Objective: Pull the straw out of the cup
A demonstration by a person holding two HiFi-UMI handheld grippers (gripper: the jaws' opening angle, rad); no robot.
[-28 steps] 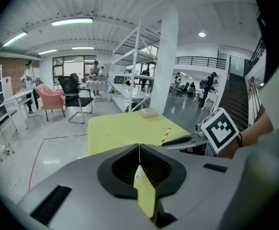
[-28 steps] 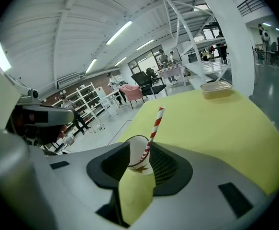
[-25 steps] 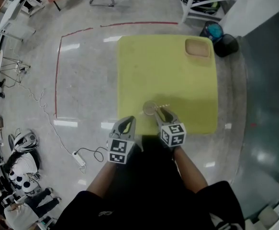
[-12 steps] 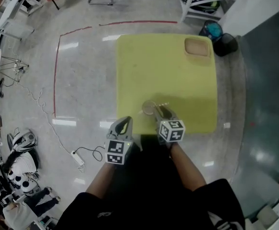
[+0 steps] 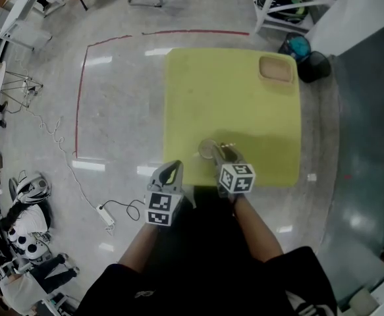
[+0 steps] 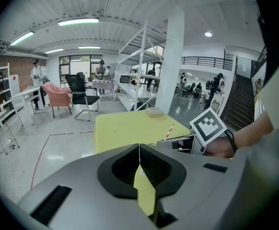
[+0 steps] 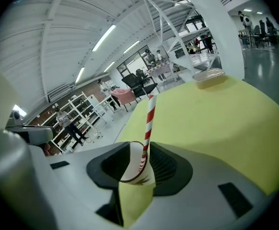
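Observation:
A white paper cup (image 5: 207, 149) stands near the front edge of the yellow table (image 5: 244, 104). A red-and-white striped straw (image 7: 148, 123) leans out of the cup (image 7: 131, 166). My right gripper (image 5: 226, 153) sits just right of the cup, its jaws (image 7: 140, 147) closed narrowly on the straw. In the left gripper view the straw (image 6: 169, 131) pokes up past the right gripper (image 6: 180, 143). The left gripper (image 5: 171, 170) hangs off the table's front left corner, over the floor. Its jaws (image 6: 139, 146) are shut with nothing between them.
A shallow tan tray (image 5: 276, 68) lies at the table's far right corner. White shelving (image 5: 280, 2) and dark bags (image 5: 303, 56) stand behind the table. On the floor to the left are a red tape line (image 5: 80, 91) and a power strip (image 5: 106, 216).
The right gripper has edged slightly forward beside the cup. The left gripper has barely shifted.

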